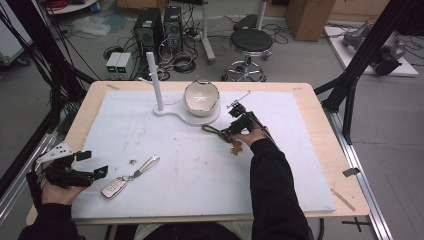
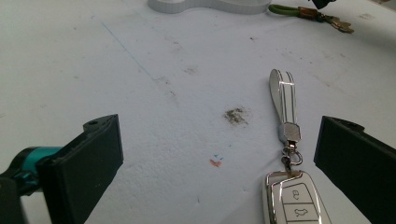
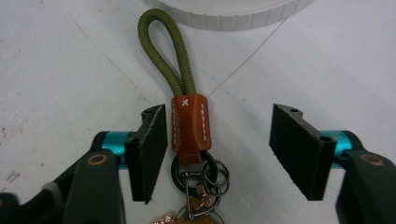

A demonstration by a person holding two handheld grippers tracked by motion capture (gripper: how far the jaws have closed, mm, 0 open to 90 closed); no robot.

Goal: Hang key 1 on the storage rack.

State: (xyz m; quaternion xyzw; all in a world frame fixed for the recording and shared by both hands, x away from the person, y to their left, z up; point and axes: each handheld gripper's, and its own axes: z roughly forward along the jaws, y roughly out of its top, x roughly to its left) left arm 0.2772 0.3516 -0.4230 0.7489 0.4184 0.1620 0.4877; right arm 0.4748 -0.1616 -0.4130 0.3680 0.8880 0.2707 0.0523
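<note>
two key sets on the white worktop

a car key [image 1: 114, 188] with a white-and-silver strap [image 1: 149, 163] lies flat near the front left edge. a green cord loop [image 3: 164, 51] with a brown leather sleeve [image 3: 190, 127] and rings of small keys [image 3: 198, 207] lies just in front of the white stand base [image 1: 186, 114], loop end toward it.

a black stool [image 1: 250, 41] and, seemingly, computer towers [image 1: 159, 27] behind the table [image 1: 320, 135].
</note>
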